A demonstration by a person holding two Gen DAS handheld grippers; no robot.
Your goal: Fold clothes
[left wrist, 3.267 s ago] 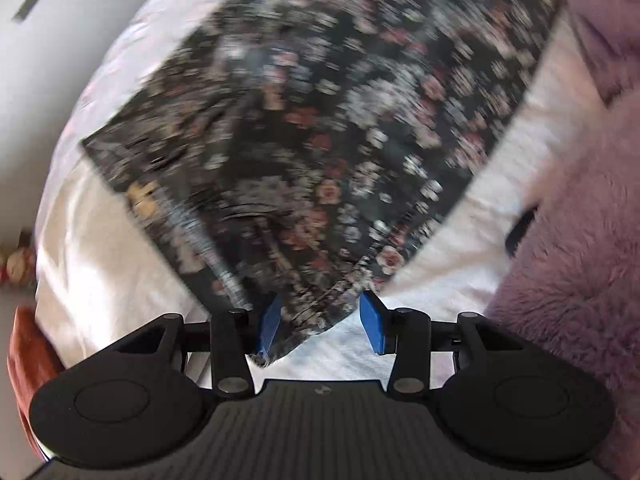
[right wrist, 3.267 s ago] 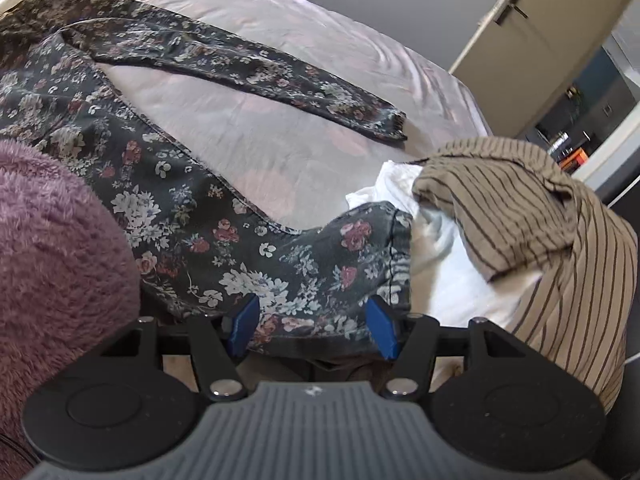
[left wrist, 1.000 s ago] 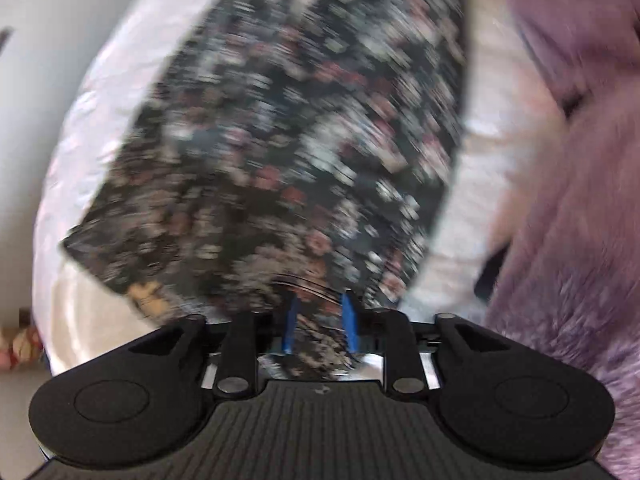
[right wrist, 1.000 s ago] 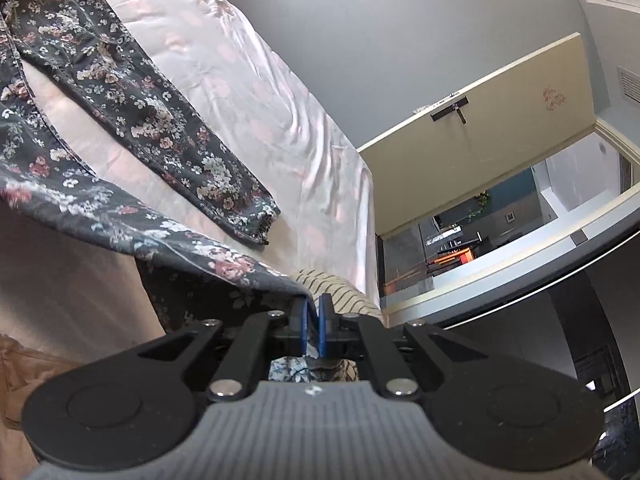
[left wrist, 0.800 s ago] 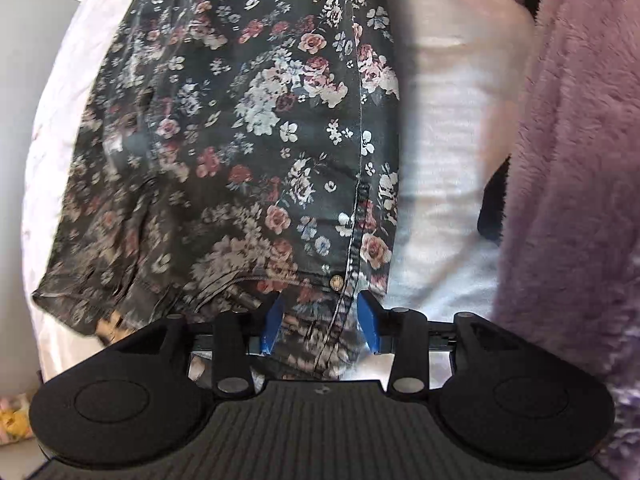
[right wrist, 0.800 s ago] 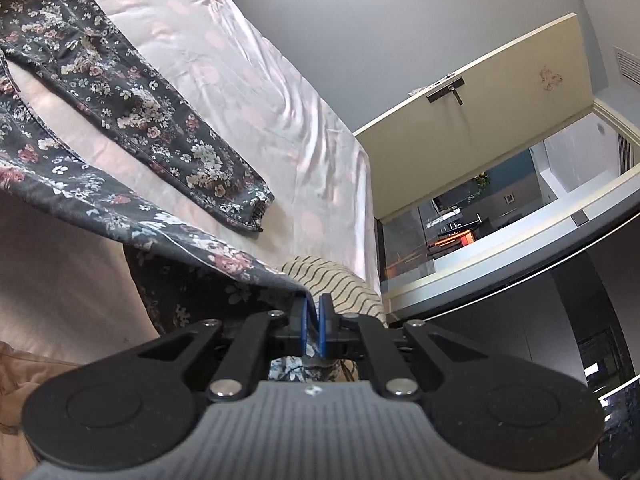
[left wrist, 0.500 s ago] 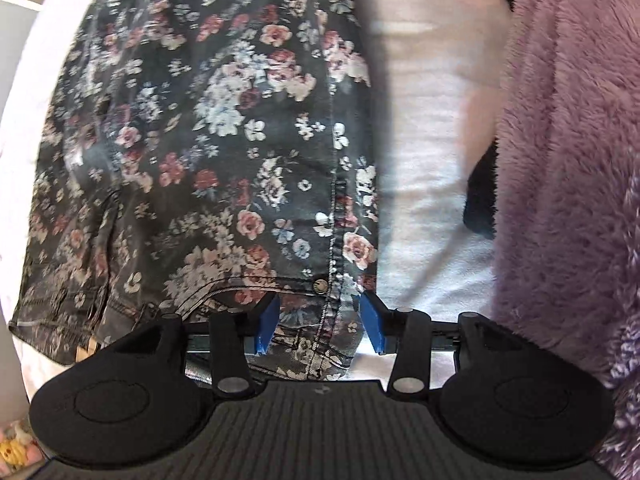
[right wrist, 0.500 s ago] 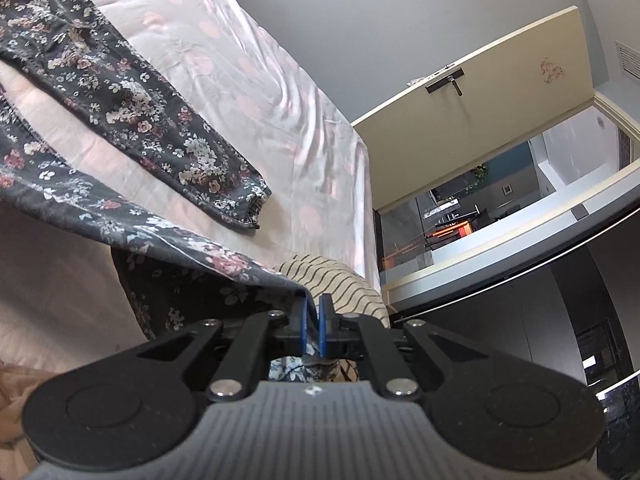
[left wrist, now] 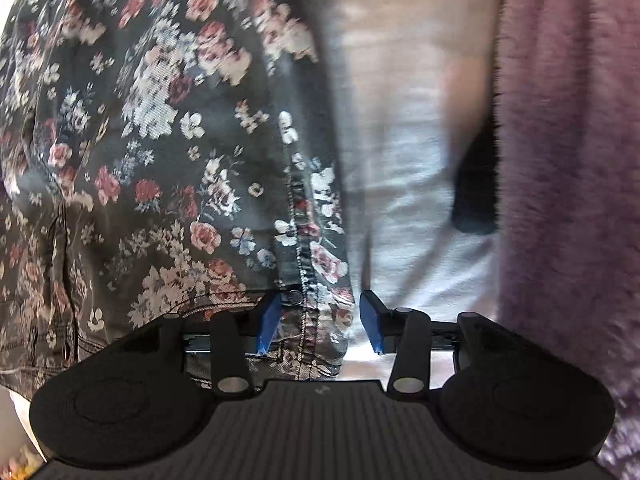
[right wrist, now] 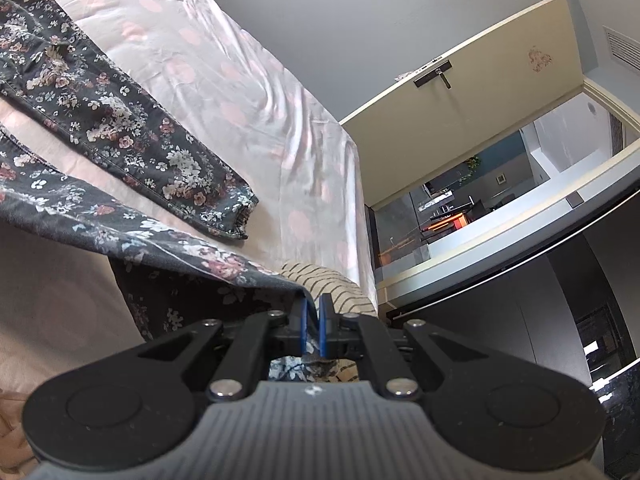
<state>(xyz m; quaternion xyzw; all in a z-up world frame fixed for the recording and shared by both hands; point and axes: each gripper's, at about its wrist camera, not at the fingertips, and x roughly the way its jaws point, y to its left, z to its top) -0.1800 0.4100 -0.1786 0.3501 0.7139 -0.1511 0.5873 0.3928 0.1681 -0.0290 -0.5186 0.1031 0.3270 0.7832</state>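
Pale pink bedding (right wrist: 224,76) with faint rose blotches covers the bed where we work, and beyond it a cream door (right wrist: 480,112) stands open onto a lit room. Spread across the bed lie the dark floral-print trousers (left wrist: 168,152), one leg (right wrist: 132,136) stretched flat toward the far edge. Our left tool (left wrist: 320,322) points steeply down at the waistband corner, its blue pads (left wrist: 269,322) parted; the jaws have just been opening, and the buttoned seam edge lies between them with a clear gap on the right side, so the cloth is released. A fuzzy mauve sleeve (left wrist: 568,160) fills the right of that view. Our right tool (right wrist: 313,325) is clenched on the hem of the other trouser leg, lifting it above a beige striped garment (right wrist: 336,284).
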